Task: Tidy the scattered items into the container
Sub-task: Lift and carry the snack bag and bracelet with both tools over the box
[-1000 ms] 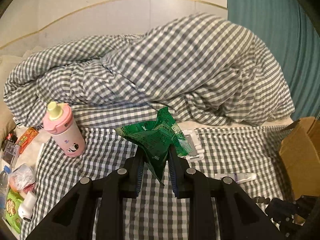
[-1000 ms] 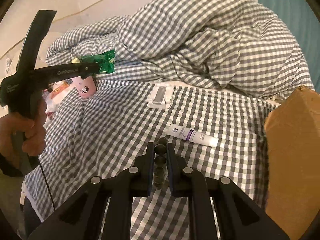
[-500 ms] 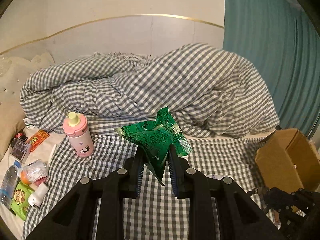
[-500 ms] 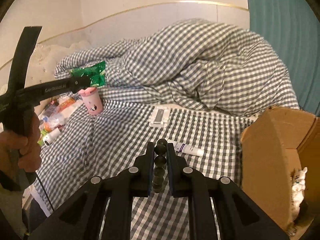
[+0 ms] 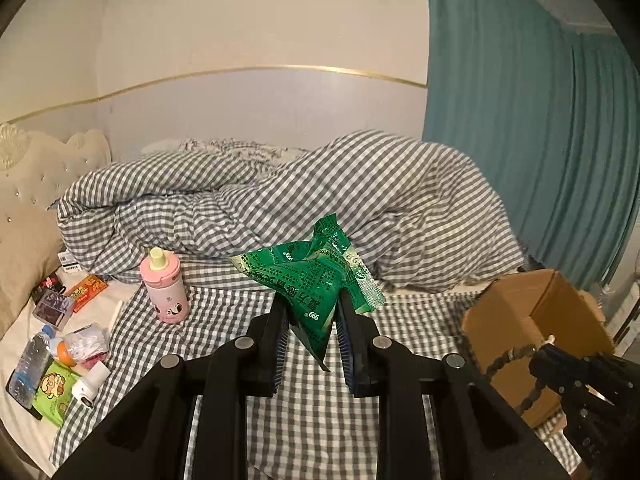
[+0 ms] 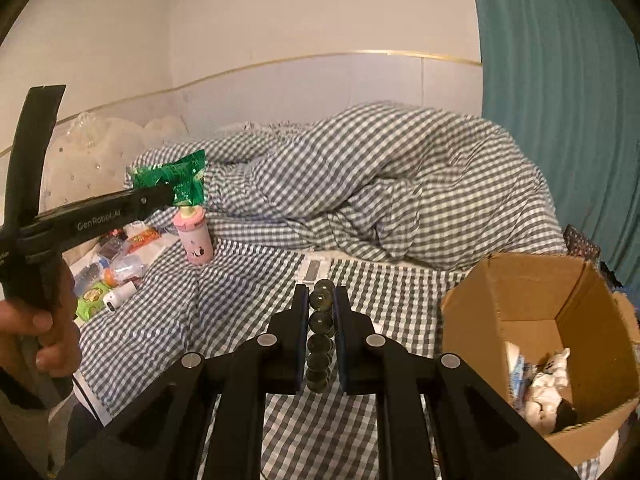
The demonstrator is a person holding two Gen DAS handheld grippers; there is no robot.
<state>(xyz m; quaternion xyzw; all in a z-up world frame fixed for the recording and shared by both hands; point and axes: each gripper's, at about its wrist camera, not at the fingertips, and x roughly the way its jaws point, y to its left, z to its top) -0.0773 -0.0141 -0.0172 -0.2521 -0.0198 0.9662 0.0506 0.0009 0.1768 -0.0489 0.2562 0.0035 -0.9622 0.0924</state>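
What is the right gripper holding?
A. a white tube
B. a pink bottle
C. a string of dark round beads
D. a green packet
C: the right gripper is shut on a string of dark round beads hanging between its pads, while the crinkly green packet is in the left gripper and the pink bottle stands on the checked bed cover.

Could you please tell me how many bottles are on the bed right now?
2: a pink bottle standing upright on the checked sheet, and a clear water bottle lying at the left edge. Others may be hidden.
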